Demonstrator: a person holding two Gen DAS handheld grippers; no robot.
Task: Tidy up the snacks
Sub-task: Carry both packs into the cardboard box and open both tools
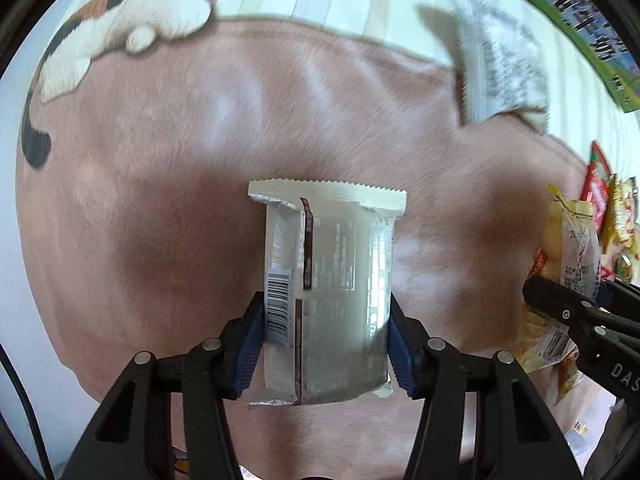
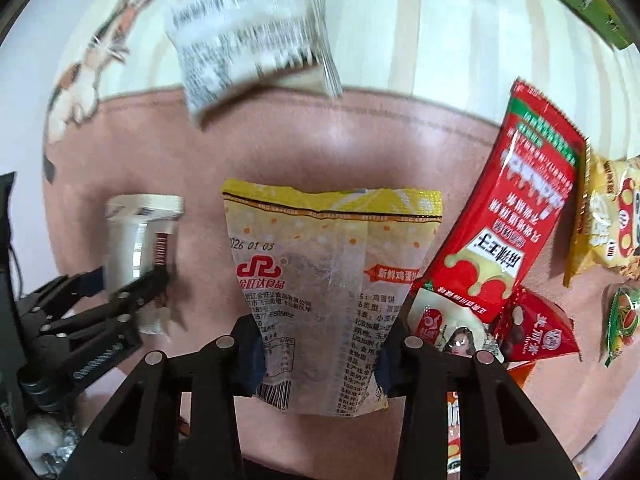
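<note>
Silver wrapped snack [image 1: 328, 292] | serrated top seam | barcode beside seam

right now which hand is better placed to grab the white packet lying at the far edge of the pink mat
Neither is free: the left gripper clamps a silver packet, the right gripper a yellow packet. The white packet lies more squarely ahead of the right.

Snack pile [image 2: 532, 264] right of egg-cake packet [image 2: 328, 280]; silver packet [image 2: 138, 248] left.

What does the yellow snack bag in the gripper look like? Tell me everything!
The yellow snack bag is crinkly plastic with a yellow top seal, orange dots, a red logo, printed text and a barcode. It hangs flat, back side showing, pinched at its sides by the right gripper above the pink mat.
</note>
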